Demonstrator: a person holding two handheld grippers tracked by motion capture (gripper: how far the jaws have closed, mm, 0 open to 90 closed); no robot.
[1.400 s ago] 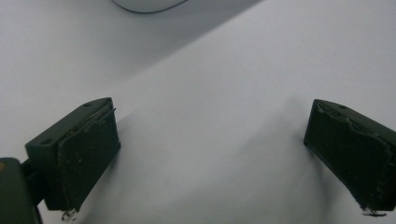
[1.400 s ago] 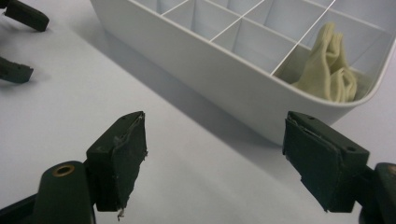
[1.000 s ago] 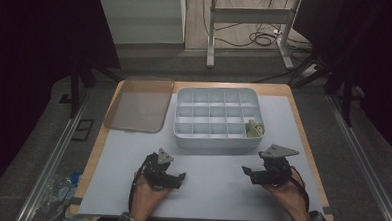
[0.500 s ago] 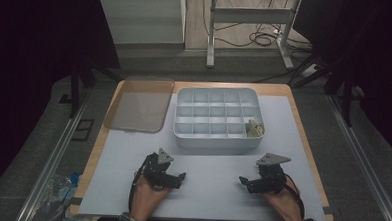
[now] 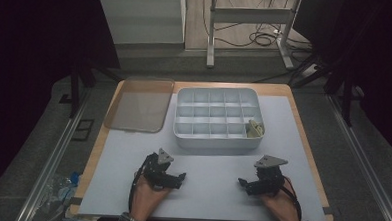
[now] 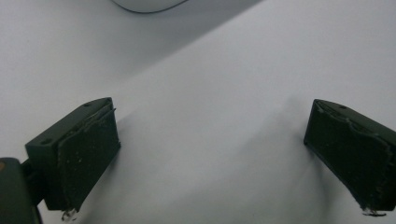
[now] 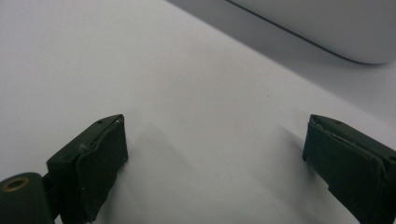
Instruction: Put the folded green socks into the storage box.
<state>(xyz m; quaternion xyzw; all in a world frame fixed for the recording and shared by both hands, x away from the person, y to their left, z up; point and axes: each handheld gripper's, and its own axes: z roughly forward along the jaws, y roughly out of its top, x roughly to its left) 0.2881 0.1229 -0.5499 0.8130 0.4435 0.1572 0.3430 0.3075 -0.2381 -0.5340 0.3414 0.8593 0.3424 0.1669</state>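
A white compartment box (image 5: 215, 141) stands at the middle back of the white mat (image 5: 210, 201). In its right front compartment lies a small tan object (image 5: 255, 128). My left gripper (image 5: 182, 178) rests low on the mat in front of the box and points right. In the left gripper view (image 6: 212, 135) its jaws are wide apart over bare mat. My right gripper (image 5: 241, 182) lies near the front right and points left. Its jaws have just been opening, and in the right gripper view (image 7: 215, 140) they stand open with nothing between them.
A clear brownish lid (image 5: 139, 104) lies flat to the left of the box. The wooden table edge (image 5: 310, 145) frames the mat. Beyond the table are a metal stand (image 5: 248, 15) and cables on the floor. The box's rounded wall (image 7: 327, 28) is close ahead of the right gripper.
My right hand has sunk toward the mat and drawn a little nearer the front edge. The left hand has stayed where it was.
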